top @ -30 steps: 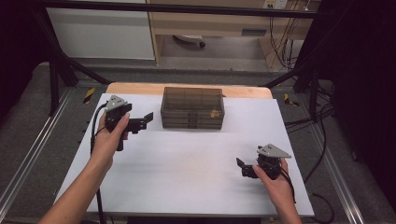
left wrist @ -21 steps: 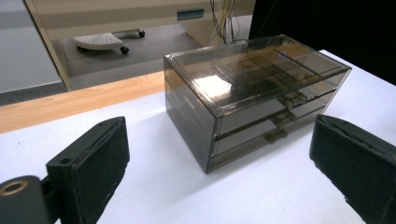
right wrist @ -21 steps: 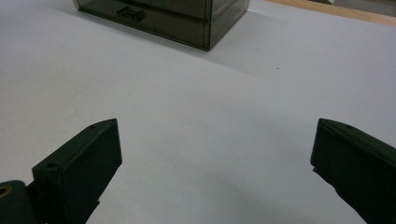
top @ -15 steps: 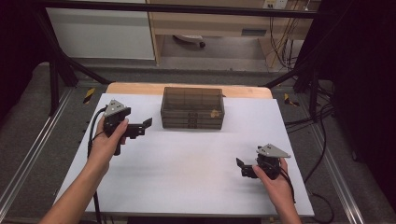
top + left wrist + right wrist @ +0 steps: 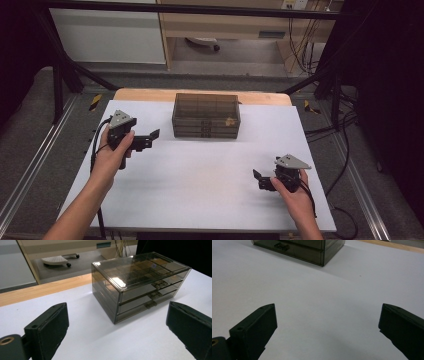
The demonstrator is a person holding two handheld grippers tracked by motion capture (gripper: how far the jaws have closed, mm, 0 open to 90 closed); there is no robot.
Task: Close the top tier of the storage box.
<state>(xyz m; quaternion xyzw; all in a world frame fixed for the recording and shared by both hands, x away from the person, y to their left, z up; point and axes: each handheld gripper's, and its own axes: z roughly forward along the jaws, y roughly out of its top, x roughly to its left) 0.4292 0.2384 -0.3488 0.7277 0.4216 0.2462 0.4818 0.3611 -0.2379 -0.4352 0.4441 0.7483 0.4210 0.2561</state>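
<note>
Your left gripper [image 5: 150, 139] sits near the smoky transparent plastic three-drawer box [image 5: 205, 116] at the white counter's [image 5: 200, 175] far middle, jaws released. Your right gripper [image 5: 261, 180] rests well apart, jaws spread, holding nothing.

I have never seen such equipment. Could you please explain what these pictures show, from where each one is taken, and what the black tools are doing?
A person sits at a white table and holds a hand tool in each hand, with two black jaws that open and close like pincers. The high view looks down from above: the left gripper is raised near a smoky see-through drawer box, and the right gripper is low near the table's front edge. The other two pictures come from small cameras on the tools, looking between their jaws. Both pairs of jaws stand wide open and hold nothing. The left gripper view faces the box's three closed drawers.
</note>
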